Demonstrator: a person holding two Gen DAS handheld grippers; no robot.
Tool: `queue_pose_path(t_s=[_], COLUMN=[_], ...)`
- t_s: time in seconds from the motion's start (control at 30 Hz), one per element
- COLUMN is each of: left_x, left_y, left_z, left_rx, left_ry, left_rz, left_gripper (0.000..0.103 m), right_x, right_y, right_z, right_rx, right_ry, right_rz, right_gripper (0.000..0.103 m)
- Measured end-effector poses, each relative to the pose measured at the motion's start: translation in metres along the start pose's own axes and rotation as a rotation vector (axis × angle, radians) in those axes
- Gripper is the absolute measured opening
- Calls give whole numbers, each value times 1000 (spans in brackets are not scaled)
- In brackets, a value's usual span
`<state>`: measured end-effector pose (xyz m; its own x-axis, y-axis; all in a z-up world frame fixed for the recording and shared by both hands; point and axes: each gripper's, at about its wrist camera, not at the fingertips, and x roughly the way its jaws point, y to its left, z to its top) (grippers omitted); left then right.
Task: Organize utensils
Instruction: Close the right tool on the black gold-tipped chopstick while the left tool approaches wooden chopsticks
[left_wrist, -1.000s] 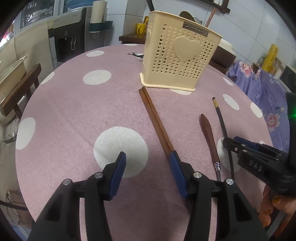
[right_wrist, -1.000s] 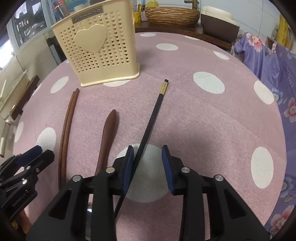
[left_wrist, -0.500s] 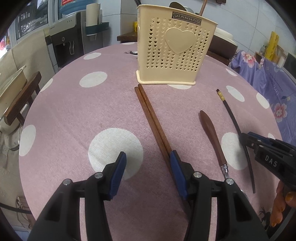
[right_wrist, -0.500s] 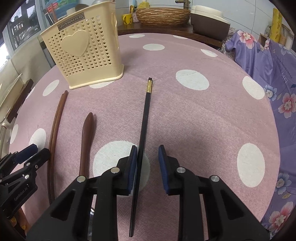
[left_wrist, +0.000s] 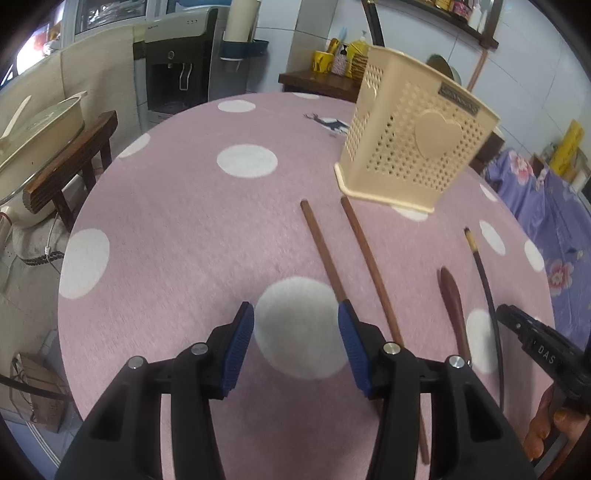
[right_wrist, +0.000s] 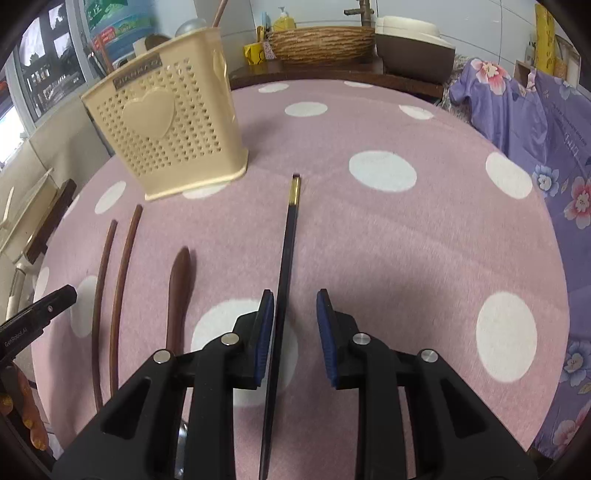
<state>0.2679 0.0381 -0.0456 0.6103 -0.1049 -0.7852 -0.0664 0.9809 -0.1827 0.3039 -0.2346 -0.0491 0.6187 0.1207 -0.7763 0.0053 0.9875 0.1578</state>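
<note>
My right gripper (right_wrist: 294, 325) straddles the black chopstick (right_wrist: 286, 254), ungripped; left gripper (left_wrist: 295, 343) open, empty; all loose utensils remain outside the holder (right_wrist: 166, 129), upper left.

— What covers the tabletop (right_wrist: 424, 240)?
— Dusty pink cloth with large white dots.
— And the holder (right_wrist: 168, 127)?
— Cream plastic, pierced with tiny holes, a raised heart on its face.
— The sticks?
— Two reddish-brown chopsticks (left_wrist: 364, 266), one black chopstick (right_wrist: 286, 258) with a gold band, a dark brown handle (right_wrist: 179, 291).
— The tongs (right_wrist: 295, 336)?
— Black, blue pads (right_wrist: 327, 332).
</note>
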Motion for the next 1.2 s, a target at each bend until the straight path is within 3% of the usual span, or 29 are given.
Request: queue_pose_path(t_s=[0.13, 0.5, 0.6, 0.73, 0.93, 1.2], left_x=[6, 29, 34, 42, 50, 60], left_y=[-15, -18, -24, -32, -27, -29], left_z=[14, 19, 20, 20, 31, 40], left_rx=[12, -8, 19, 39, 15, 37], left_ry=[-36, -60, -42, -30, -29, -38], left_rz=[23, 95, 46, 94, 132, 170], left_gripper=[49, 54, 56, 57, 57, 54], right_x=[5, 29, 33, 45, 54, 67], right_y=[-2, 6, 9, 7, 17, 21], right_z=[19, 36, 36, 41, 49, 63], right_rx=[-17, -97, -99, -56, -71, -80], right_ry=[-58, -40, -30, 16, 11, -6], right_rz=[20, -18, -48, -48, -104, -106], right_gripper=[25, 26, 26, 26, 26, 26])
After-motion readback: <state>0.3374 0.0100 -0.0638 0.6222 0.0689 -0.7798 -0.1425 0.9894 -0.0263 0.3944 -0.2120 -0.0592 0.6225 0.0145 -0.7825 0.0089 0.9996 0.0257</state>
